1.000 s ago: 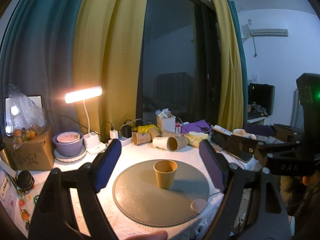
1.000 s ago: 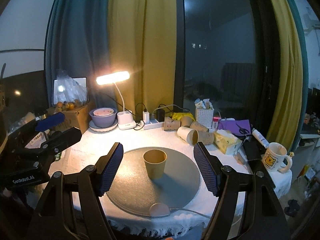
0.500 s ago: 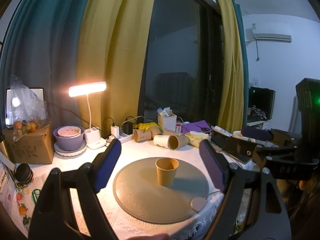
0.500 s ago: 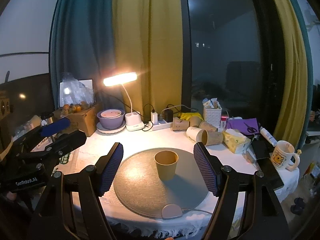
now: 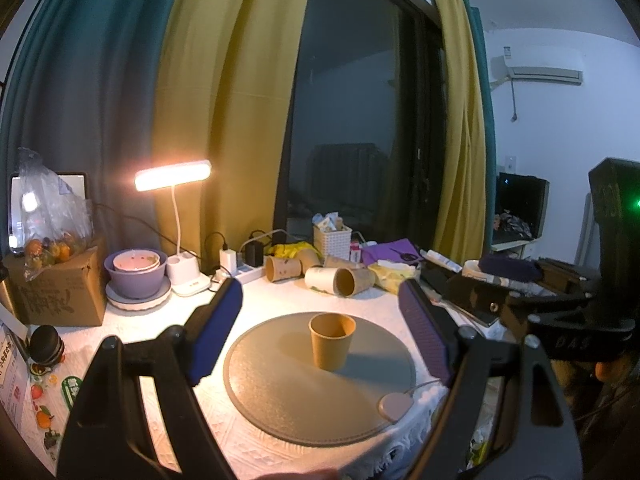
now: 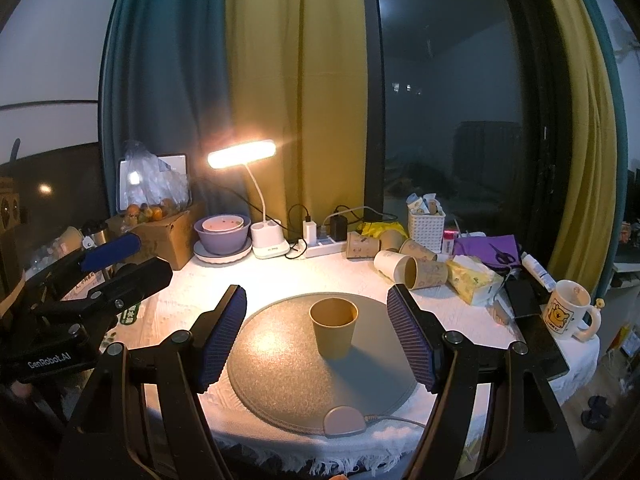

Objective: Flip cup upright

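Note:
A tan paper cup (image 5: pixel 331 341) (image 6: pixel 334 332) stands upright, mouth up, on a round grey mat (image 5: pixel 280 392) (image 6: pixel 280 372) on the white-clothed table. My left gripper (image 5: pixel 320 336) is open and empty, held back from the cup, with its blue pads either side of it in view. My right gripper (image 6: pixel 318 336) is likewise open and empty, well short of the cup. Each gripper shows at the edge of the other's view: the right one (image 5: pixel 520 280) at the right, the left one (image 6: pixel 100 260) at the left.
Several paper cups (image 6: pixel 416 270) lie on their sides behind the mat. A lit desk lamp (image 6: pixel 242 154), purple bowls (image 6: pixel 222 232), a cardboard box (image 6: pixel 168 236), a power strip (image 6: pixel 320 246), a white basket (image 6: pixel 426 226), a tissue pack (image 6: pixel 472 280) and a mug (image 6: pixel 568 314) crowd the table's back and right.
Both grippers have drawn back and risen a little; the cup sits smaller and lower in both views. The cup has not moved.

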The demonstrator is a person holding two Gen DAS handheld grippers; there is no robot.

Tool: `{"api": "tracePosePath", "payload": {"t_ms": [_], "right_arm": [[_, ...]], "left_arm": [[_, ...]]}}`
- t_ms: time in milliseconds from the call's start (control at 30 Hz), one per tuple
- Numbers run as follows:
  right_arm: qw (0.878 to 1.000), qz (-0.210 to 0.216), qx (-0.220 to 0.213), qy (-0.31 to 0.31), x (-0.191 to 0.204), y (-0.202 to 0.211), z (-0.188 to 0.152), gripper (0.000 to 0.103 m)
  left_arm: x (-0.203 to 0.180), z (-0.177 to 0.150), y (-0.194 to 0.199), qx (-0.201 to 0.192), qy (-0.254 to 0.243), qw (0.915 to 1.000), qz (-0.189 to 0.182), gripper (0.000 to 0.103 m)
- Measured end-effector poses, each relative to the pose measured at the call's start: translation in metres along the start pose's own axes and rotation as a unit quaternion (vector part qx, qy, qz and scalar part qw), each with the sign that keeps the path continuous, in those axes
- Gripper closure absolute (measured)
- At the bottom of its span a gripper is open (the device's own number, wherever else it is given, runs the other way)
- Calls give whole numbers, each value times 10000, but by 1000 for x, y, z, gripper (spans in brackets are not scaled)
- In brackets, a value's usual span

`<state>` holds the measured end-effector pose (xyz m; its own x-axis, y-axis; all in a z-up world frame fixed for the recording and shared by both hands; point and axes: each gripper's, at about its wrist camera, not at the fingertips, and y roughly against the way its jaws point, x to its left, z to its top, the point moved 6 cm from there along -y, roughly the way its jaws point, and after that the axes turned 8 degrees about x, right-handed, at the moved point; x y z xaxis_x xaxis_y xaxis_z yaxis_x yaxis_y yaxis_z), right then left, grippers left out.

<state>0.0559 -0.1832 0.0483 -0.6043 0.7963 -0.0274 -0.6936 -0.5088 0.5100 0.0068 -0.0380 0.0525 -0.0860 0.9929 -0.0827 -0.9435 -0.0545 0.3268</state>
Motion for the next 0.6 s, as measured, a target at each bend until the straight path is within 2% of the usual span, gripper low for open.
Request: {"api": "tracePosePath", "payload": {"t_ms": [600], "right_arm": [[10000, -4, 11, 0, 0, -1, 0, 27]], "left_arm": [[-1, 0, 0, 21, 6, 10000, -5, 22]]}}
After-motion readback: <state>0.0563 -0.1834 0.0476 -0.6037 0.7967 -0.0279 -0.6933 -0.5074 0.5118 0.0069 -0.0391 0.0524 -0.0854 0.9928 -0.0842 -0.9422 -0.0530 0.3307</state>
